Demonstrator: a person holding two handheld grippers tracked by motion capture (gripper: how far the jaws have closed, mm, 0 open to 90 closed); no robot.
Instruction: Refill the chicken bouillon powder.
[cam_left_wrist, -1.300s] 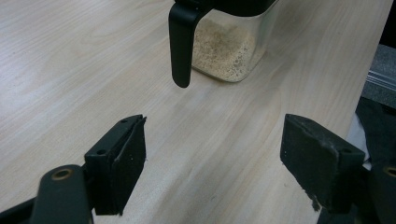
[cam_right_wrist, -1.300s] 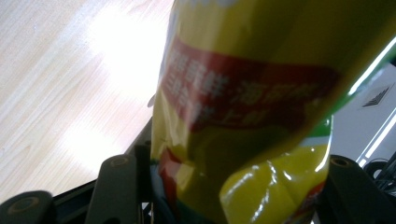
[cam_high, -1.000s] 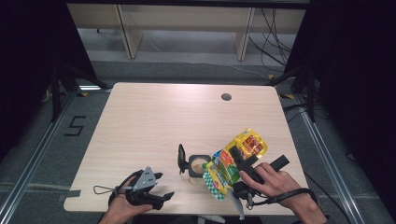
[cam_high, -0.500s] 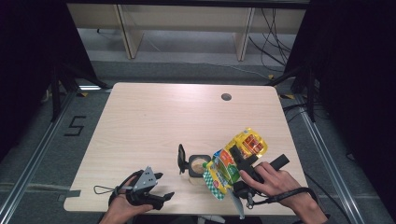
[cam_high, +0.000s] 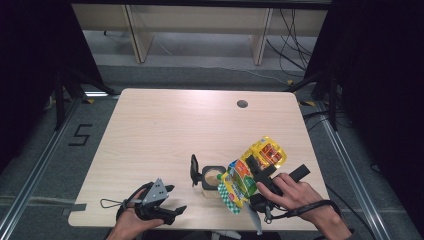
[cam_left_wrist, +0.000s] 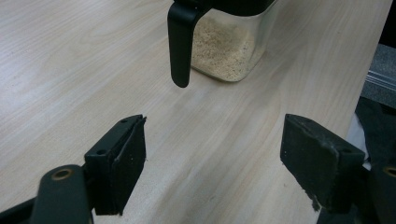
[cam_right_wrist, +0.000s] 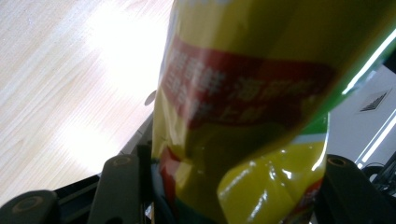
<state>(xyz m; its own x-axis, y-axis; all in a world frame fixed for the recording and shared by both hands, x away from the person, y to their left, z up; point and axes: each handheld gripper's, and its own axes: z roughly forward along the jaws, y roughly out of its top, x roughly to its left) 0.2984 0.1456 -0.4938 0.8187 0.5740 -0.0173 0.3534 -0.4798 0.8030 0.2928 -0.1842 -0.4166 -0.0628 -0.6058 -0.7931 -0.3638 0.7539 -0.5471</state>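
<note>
right gripper view has the yellow snack bag (cam_right_wrist: 243, 116) wedged between the jaws, pads pressing its sides, so the right gripper (cam_high: 252, 172) grips it about half open. in the high view the bag is tilted over the clear container (cam_high: 212, 177) of beige granules with its black lid handle (cam_left_wrist: 180, 42), at the table (cam_high: 175, 125) front edge. this looks like the pouring step; next, tip the bag's mouth lower over the opening. the left gripper (cam_high: 167, 212) rests low near the front, jaws wide and empty, aimed at the container.
</note>
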